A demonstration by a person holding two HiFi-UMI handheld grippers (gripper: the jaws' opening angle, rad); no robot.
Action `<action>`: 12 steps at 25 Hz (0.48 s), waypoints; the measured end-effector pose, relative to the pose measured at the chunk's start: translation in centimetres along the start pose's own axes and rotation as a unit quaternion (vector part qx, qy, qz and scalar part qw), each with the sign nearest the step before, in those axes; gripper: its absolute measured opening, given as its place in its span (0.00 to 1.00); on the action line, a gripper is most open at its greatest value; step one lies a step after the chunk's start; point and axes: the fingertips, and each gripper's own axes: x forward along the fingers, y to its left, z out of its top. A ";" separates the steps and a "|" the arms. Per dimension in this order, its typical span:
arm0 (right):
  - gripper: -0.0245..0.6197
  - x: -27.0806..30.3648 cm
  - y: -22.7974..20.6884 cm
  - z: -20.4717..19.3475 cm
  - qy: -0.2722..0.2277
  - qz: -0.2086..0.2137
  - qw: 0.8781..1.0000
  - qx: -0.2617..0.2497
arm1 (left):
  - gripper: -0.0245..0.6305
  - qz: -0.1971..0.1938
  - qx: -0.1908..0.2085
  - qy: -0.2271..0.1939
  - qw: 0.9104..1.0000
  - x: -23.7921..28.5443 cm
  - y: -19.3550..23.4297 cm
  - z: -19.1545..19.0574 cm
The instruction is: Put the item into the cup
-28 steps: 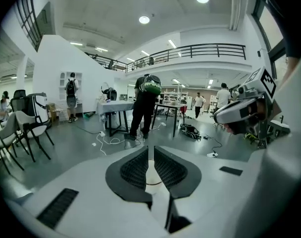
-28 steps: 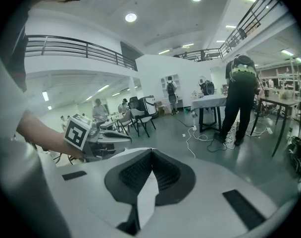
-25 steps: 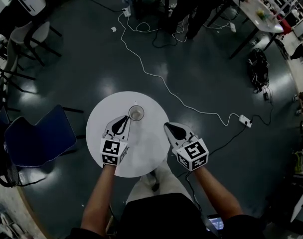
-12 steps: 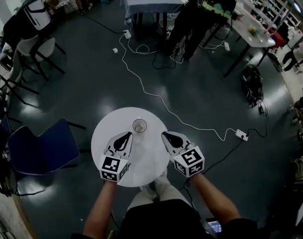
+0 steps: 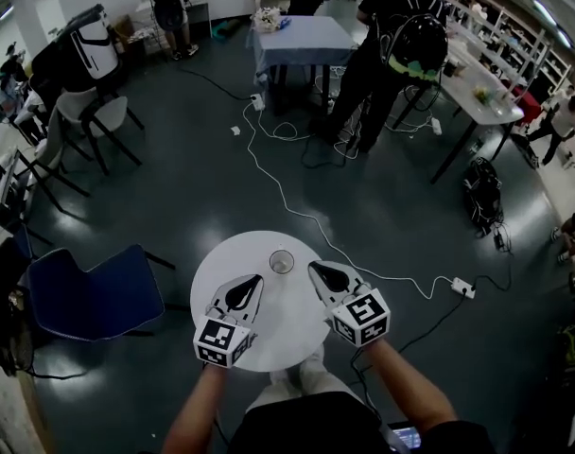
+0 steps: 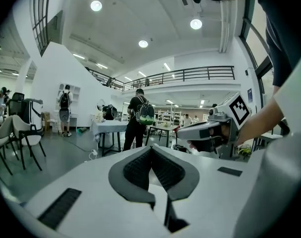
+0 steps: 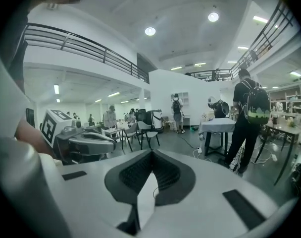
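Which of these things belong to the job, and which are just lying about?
Part of the job:
- cup, standing on the round white table
- left tool and right tool, both shut and empty
- the item itself cannot be made out

Just lying about:
- blue chair
- power strip on the floor
- black bag
- blue-covered table

A blue chair (image 5: pixel 98 296) stands on the dark floor (image 5: pixel 174 197). A white cable (image 5: pixel 287 197) snakes to a power strip (image 5: pixel 464 288). Farther off, a person with a backpack (image 5: pixel 401 41) stands beside a cloth-covered table (image 5: pixel 302 38). A black bag (image 5: pixel 483 197) lies near a long table (image 5: pixel 481 93).
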 end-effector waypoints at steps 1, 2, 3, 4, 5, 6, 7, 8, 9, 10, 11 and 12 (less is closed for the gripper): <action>0.06 -0.3 0.6 0.3 -0.003 0.001 1.000 -0.003 | 0.06 0.001 0.005 -0.005 1.000 -0.7 -0.2 0.3; 0.06 -0.6 1.0 0.7 -0.006 0.001 1.000 -0.006 | 0.06 0.001 0.011 -0.011 1.000 -1.3 -0.4 0.7; 0.06 -0.9 1.4 1.0 -0.009 0.001 1.000 -0.008 | 0.06 0.002 0.017 -0.017 1.000 -1.9 -0.6 1.2; 0.06 -1.2 1.7 1.4 -0.012 0.001 1.000 -0.010 | 0.06 0.002 0.021 -0.022 1.000 -2.4 -0.8 1.8; 0.06 -1.5 2.1 1.7 -0.014 0.001 1.000 -0.012 | 0.06 0.002 0.023 -0.026 0.999 -3.0 -1.1 2.4; 0.06 -1.8 2.4 2.1 -0.017 0.001 1.000 -0.013 | 0.06 0.002 0.026 -0.030 0.999 -3.6 -1.4 3.0; 0.06 -2.1 2.8 2.5 -0.018 0.001 1.000 -0.014 | 0.06 0.002 0.029 -0.034 0.999 -4.1 -1.7 3.6; 0.06 -2.5 3.2 2.9 -0.020 0.001 1.000 -0.014 | 0.06 0.002 0.032 -0.037 0.999 -4.7 -2.0 4.0; 0.06 -3.0 3.6 3.2 -0.022 0.001 1.000 -0.013 | 0.06 0.002 0.034 -0.040 0.999 -5.2 -2.4 4.4; 0.06 -3.4 3.9 3.5 -0.024 0.001 1.000 -0.012 | 0.06 0.001 0.034 -0.042 0.999 -5.8 -2.8 4.7; 0.06 -3.8 4.2 3.7 -0.027 0.000 1.000 -0.011 | 0.06 0.001 0.035 -0.045 0.998 -6.3 -3.2 4.9; 0.06 -4.2 4.5 3.9 -0.030 0.000 0.999 -0.012 | 0.06 0.001 0.036 -0.048 0.998 -6.7 -3.6 5.2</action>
